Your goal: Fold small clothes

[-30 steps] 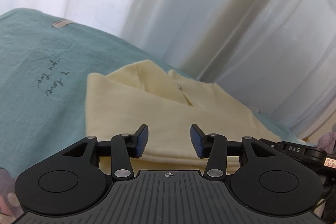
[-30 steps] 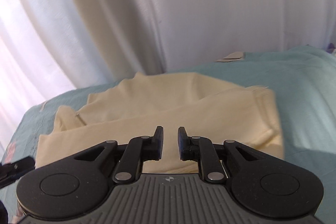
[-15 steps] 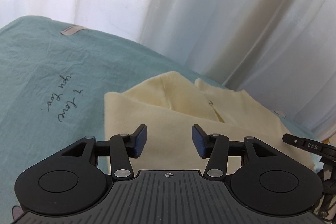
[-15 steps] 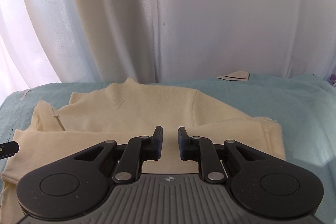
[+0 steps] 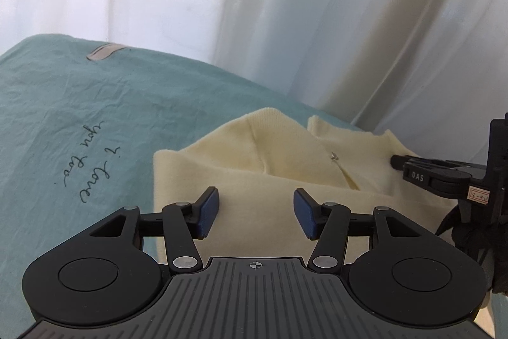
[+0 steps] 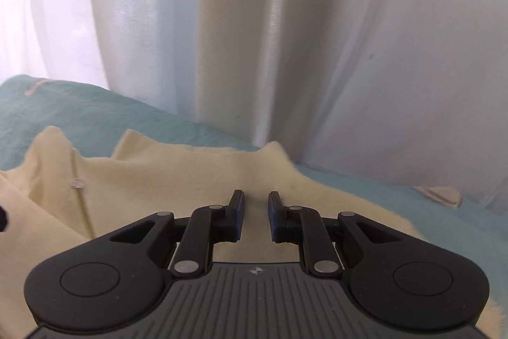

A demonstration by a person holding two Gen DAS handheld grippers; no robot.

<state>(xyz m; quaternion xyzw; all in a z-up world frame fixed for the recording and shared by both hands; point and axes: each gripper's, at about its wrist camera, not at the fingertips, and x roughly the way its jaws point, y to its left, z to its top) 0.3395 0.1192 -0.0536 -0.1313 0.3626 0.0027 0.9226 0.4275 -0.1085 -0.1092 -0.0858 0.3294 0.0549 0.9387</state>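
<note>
— White curtains (image 5: 222, 21) back a teal sheet (image 5: 79, 116); where's the garment?
— Cream top (image 5: 254, 167) lies part-folded there; left hand-held gripper (image 5: 256, 213) gapes wide, right hand-held gripper (image 6: 256, 216) slightly parted, both empty, poised for regrasping.

The pale yellow garment (image 5: 241, 180) is seen to be a soft knit cloth, matt and a bit fuzzy, with a tiny shiny snap (image 5: 334, 156) set in it near the collar. Under the garment, a teal cotton-like sheet (image 5: 95, 116) is spread, matt and finely creased, with dark script stitched or printed on it. Behind the sheet, white curtains (image 5: 254, 5) are hung, thin and faintly sheeny. The left tool (image 5: 256, 213) and right tool (image 6: 256, 216) are made of matt black plastic with bright metal pivot pins; rubbery-looking blue pads (image 5: 210, 212) are fitted on the fingers.
</note>
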